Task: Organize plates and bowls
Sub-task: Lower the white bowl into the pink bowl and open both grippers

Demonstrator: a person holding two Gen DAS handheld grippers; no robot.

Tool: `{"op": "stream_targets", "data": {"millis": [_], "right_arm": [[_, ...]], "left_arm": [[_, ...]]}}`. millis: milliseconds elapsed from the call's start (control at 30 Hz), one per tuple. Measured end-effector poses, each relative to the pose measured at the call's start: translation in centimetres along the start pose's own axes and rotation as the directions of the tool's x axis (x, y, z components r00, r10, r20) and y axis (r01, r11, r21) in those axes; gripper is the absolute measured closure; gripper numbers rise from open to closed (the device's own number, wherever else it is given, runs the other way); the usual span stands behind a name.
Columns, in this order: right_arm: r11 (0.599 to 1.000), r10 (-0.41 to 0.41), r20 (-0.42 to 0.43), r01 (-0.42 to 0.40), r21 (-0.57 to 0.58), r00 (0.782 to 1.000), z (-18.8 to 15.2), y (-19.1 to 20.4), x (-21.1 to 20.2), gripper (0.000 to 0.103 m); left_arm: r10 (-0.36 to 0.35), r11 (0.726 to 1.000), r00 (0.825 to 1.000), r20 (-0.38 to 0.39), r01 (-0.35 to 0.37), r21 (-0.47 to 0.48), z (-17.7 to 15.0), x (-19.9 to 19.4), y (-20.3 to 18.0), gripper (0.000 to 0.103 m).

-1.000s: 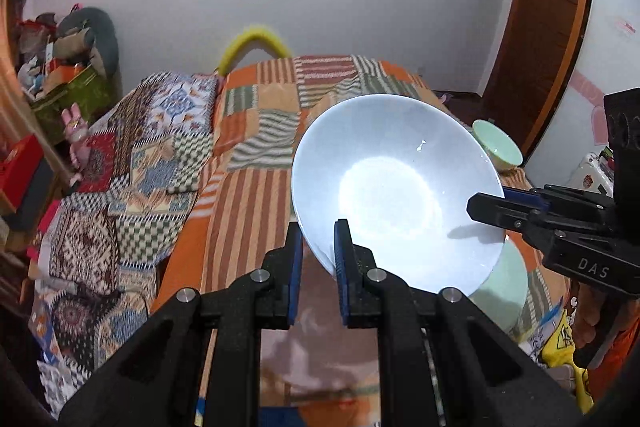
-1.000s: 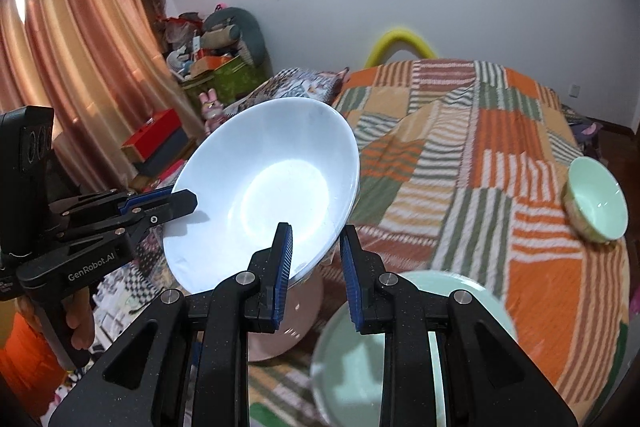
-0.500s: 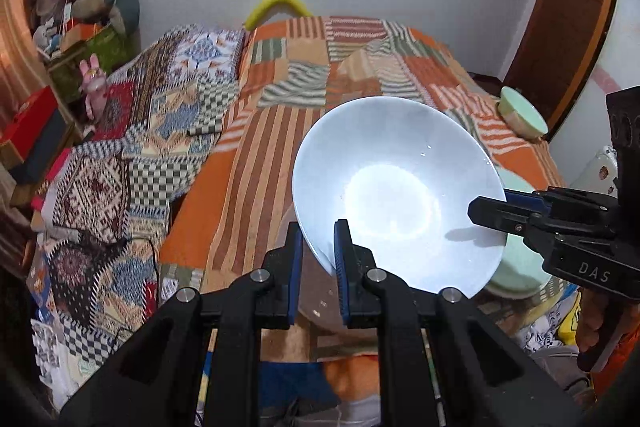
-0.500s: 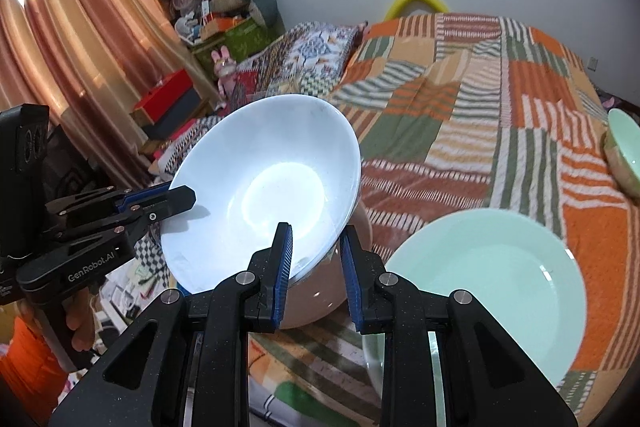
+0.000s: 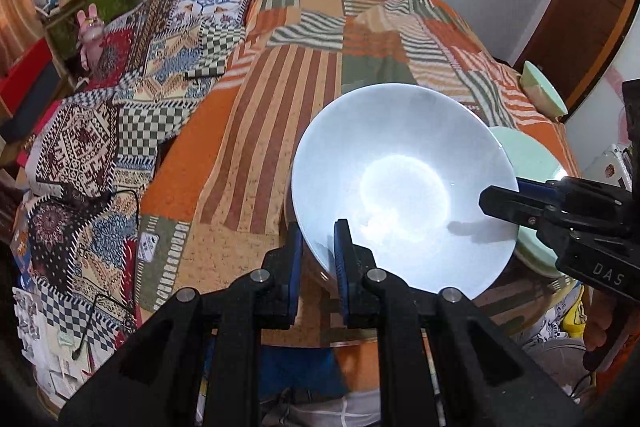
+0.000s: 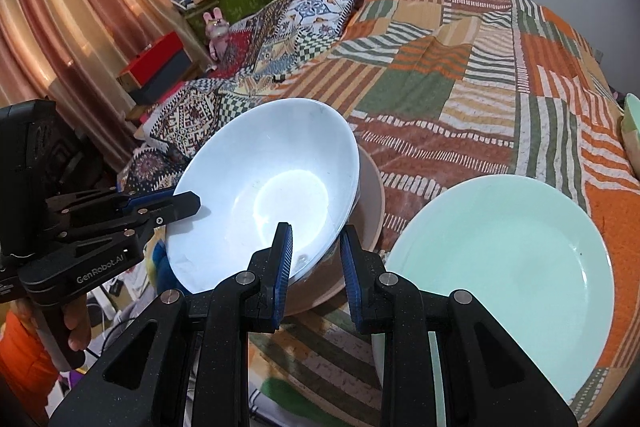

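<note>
In my left wrist view, my left claw (image 5: 316, 259) sits at lower centre, its blue pads pinched tight on the near rim of the wide white ceramic bowl (image 5: 400, 183), which tilts toward the lens in the middle of the frame above the bed with the orange striped patchwork cover (image 5: 280, 107). My right claw (image 5: 516, 193) enters from the right edge and grips the bowl's opposite rim. A pale green round plate (image 5: 528, 163) peeks out behind the bowl at right, and a small green bowl (image 5: 540, 91) rests near the bed's far right edge. In my right wrist view, my right claw (image 6: 316, 259) at lower centre is clamped on the white bowl (image 6: 264, 187), with the rim between its pads; the left claw (image 6: 176, 205) holds the far rim at left. A pinkish-beige shallow bowl (image 6: 370, 203) lies directly beneath the white one on the bed (image 6: 440, 87), and the green plate (image 6: 504, 259) lies just beside it at lower right.
</note>
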State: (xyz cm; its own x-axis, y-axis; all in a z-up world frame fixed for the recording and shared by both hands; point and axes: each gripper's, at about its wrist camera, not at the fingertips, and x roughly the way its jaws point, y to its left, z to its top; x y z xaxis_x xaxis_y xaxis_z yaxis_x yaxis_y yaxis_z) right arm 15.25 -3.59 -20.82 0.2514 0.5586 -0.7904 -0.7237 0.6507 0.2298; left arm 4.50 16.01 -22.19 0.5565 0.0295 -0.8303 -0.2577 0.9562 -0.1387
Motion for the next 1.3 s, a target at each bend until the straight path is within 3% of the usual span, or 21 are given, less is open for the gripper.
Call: {"op": "stream_targets", "data": {"millis": [500,700,900,1067,1300], "right_arm": [[1.0,-0.006,-0.053,0.006,0.003,0.999,-0.2,0.0,2.1,0.081],[1.0,-0.008,-0.055,0.007,-0.007,0.998,-0.2,0.1,2.4,0.081],[0.996,-0.072,-0.031,0.07,-0.055,0.997,-0.1,0.5,1.9,0.078],[0.998,-0.053,-0.044,0.051,-0.041,0.998,0.1,-0.1,1.8,0.077],[0.997,-0.063,-0.045,0.06,-0.056,0.997,0.1,0.1,1.3,0.073]], "left_arm": [[0.054,0.998,0.999,-0.006,-0.053,0.019,-0.2,1.5,0.1,0.088],[0.036,0.999,0.999,-0.022,-0.036,-0.011,-0.2,1.9,0.6,0.085],[0.037,0.999,0.999,-0.023,-0.038,-0.015,-0.3,2.0,0.5,0.084],[0.029,0.999,0.999,-0.025,-0.03,-0.024,-0.2,1.9,0.6,0.084],[0.039,0.999,0.999,0.032,-0.039,0.0,0.6,-0.1,-0.1,0.084]]}}
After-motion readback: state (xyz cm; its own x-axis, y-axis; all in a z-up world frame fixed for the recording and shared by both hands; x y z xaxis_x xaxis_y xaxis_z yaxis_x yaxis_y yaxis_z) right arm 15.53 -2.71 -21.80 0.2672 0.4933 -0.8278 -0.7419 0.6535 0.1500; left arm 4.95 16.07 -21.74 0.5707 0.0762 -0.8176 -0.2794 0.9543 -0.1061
